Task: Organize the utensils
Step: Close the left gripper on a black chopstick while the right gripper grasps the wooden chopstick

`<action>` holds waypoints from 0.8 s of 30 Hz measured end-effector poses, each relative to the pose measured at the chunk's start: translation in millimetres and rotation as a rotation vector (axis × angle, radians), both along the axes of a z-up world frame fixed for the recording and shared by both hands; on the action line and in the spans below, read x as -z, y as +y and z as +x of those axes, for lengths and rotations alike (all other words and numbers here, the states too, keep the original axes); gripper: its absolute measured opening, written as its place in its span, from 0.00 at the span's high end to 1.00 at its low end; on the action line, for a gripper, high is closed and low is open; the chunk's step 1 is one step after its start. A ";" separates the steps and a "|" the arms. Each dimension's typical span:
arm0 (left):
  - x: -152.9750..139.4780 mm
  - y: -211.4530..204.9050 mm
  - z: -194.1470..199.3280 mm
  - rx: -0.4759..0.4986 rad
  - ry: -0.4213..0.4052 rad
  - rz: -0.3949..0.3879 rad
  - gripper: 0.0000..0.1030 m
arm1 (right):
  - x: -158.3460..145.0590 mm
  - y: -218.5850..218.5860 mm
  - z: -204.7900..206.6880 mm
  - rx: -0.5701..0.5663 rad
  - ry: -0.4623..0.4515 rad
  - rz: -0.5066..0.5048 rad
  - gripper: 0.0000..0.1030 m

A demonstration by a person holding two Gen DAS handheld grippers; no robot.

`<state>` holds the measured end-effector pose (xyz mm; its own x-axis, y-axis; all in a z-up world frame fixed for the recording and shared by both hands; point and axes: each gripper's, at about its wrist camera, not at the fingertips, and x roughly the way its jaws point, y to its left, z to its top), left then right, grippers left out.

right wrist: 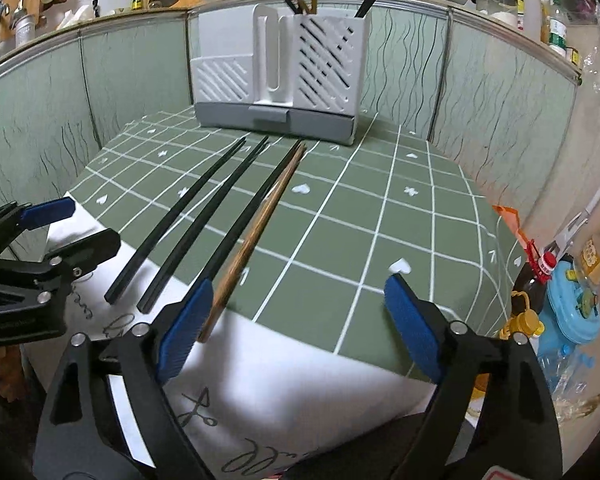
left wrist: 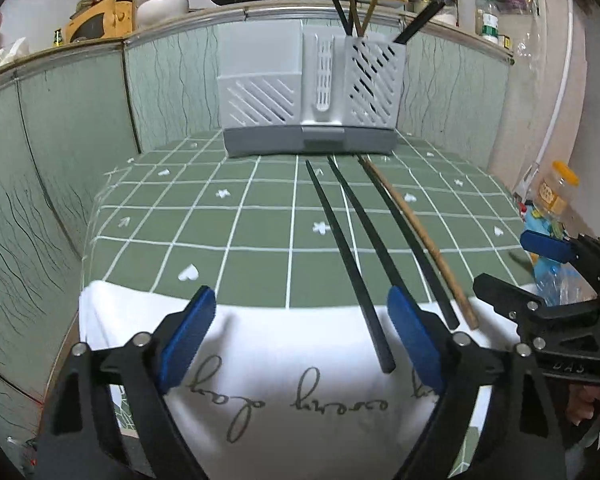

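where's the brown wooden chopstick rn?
The brown wooden chopstick lies on the green checked cloth, rightmost of the four loose sticks, beside a black chopstick. Its near end rests on the white towel, by the right tongs' left pad.

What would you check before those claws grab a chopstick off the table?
1. Left claw open: ok.
2. Right claw open: ok.
3. A black chopstick end lies between the left claw's fingers: ok.
4. Wooden chopstick inside the right claw: not ok, it lies by the left finger.
5. Holder has room: cannot tell.
6. Chopsticks lie apart: not ok, the wooden one touches a black one.
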<state>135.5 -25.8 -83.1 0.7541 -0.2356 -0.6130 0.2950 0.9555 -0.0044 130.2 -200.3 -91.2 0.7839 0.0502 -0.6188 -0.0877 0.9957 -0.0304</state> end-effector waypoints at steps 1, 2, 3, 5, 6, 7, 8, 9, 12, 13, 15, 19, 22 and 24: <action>1.7 -0.6 0.0 0.005 0.003 0.001 0.21 | 2.0 1.1 0.1 -0.007 0.004 0.004 0.24; 4.5 -1.1 0.0 0.016 0.010 0.002 0.23 | 3.7 2.1 0.1 -0.012 0.007 0.006 0.25; 6.1 -1.7 -0.4 0.023 0.012 0.002 0.24 | 4.3 2.7 -0.3 -0.018 0.007 0.008 0.26; 10.8 -2.5 -0.6 0.043 0.020 0.005 0.28 | 6.0 5.1 -1.5 -0.031 0.002 0.008 0.29; 12.0 -2.9 -1.4 0.049 0.022 0.004 0.29 | 6.8 6.0 -1.8 -0.036 0.004 0.008 0.31; 12.5 -2.8 -2.8 0.058 0.017 -0.004 0.31 | 7.7 7.0 -1.8 -0.042 0.007 0.010 0.32; 12.6 -3.6 -4.0 0.065 0.017 -0.005 0.33 | 8.4 7.7 -1.9 -0.047 0.009 0.014 0.34; 12.6 -4.4 -4.7 0.072 0.017 -0.004 0.34 | 8.6 8.5 -2.1 -0.051 0.009 0.016 0.35; 12.9 -8.1 -5.8 0.104 0.025 0.002 0.40 | 9.1 14.1 -3.9 -0.074 0.005 0.006 0.42; 12.9 -9.5 -6.4 0.108 0.022 0.007 0.40 | 9.1 15.5 -4.4 -0.080 0.006 0.005 0.42; 14.5 -11.9 -6.5 0.112 0.026 0.020 0.41 | 10.3 18.7 -5.6 -0.087 0.008 -0.010 0.43; 16.4 -14.5 -7.6 0.118 0.025 0.036 0.46 | 14.7 19.4 -7.8 -0.080 0.016 -0.019 0.53; 16.0 -15.8 -8.3 0.134 0.021 0.047 0.51 | 15.0 19.3 -10.1 -0.083 0.009 -0.027 0.56; 15.6 -15.8 -7.4 0.142 0.023 0.046 0.54 | 15.2 17.1 -9.1 -0.086 0.010 -0.010 0.60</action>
<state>128.1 -41.6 -98.7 0.7010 -0.3099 -0.6423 0.4272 0.9036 0.0303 121.1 -183.2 -106.4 0.7707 0.1109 -0.6274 -0.1737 0.9840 -0.0394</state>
